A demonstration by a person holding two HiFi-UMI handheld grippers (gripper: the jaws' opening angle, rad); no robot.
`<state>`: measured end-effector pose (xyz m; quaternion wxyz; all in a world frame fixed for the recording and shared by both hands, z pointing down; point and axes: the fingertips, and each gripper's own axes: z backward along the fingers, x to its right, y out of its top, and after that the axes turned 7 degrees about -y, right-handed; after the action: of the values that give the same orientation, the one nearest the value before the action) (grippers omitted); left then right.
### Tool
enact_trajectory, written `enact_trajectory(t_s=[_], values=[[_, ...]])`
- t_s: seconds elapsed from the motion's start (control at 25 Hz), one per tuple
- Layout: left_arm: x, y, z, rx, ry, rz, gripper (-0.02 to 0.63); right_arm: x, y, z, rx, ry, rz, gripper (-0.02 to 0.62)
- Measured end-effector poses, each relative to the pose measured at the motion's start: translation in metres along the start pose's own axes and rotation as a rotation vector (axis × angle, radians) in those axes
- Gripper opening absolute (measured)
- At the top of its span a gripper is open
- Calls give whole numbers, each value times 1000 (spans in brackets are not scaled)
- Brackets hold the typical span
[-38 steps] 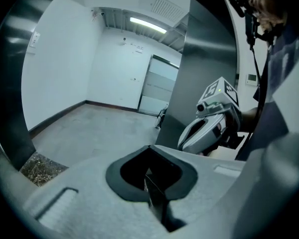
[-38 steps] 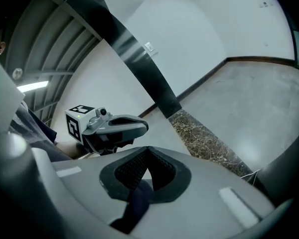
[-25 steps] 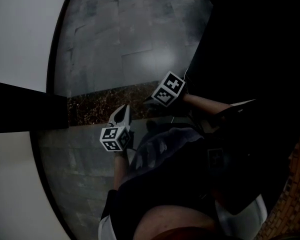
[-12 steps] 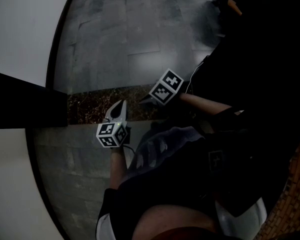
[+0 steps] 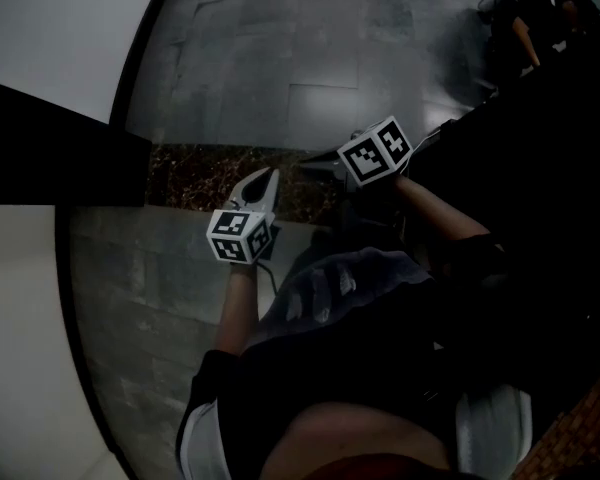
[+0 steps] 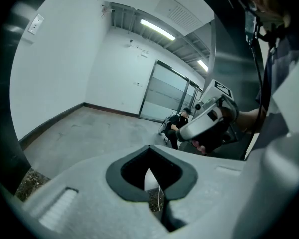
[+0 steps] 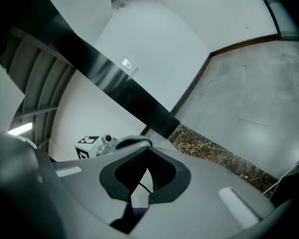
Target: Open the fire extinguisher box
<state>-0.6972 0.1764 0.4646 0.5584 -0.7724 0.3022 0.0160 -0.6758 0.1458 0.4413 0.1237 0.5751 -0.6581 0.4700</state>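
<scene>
No fire extinguisher box shows in any view. In the head view my left gripper [image 5: 268, 176] is held out over a grey tiled floor, its marker cube [image 5: 242, 236] near the wrist, and its jaws meet in a point with nothing in them. My right gripper [image 5: 316, 162] is beside it to the right, also drawn to a closed point and empty, with its cube [image 5: 375, 151] behind. The left gripper view shows the left gripper [image 6: 150, 156] with its jaws together and the right gripper [image 6: 209, 119] in a hand. The right gripper view shows the right gripper [image 7: 145, 176] with its own closed jaws and the left gripper [image 7: 114, 143] beyond.
A dark speckled stone strip [image 5: 205, 173] crosses the grey floor [image 5: 280, 58]. A white wall with a black band [image 5: 50, 148] stands at the left. Far off, a person [image 6: 178, 128] crouches before glass doors [image 6: 162, 96]. The holder's dark clothing fills the lower right of the head view.
Both grippers have travelled forward over the floor; the right one now sits higher and further right in the head view. The speckled strip and the black band have shifted upward. Jaws unchanged.
</scene>
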Motion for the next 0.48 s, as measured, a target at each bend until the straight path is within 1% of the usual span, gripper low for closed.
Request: enact_trajectory(t_s=[0.08,0.12,0.24,0.32,0.4,0.48], values=[[-11,7,-12,-30,-4,-19,-2,4,29,-2,63,33,-34,2],[-15,10,-21,-48,-4,-33,-2,10,41,-1,86,35,-30,2],[-26,26,-57,-78,3,-76,-2,39,68,11,135,5,27,2],[-33,42,-85,-82,9,-94,-2,61,83,23,159,-7,37,2],[-34,57,-110,-86,-1,-105,-1,86,92,36,173,-22,2,2],[-30,66,-130,-96,-31,-102,-2,110,97,48,179,-39,-51,2]])
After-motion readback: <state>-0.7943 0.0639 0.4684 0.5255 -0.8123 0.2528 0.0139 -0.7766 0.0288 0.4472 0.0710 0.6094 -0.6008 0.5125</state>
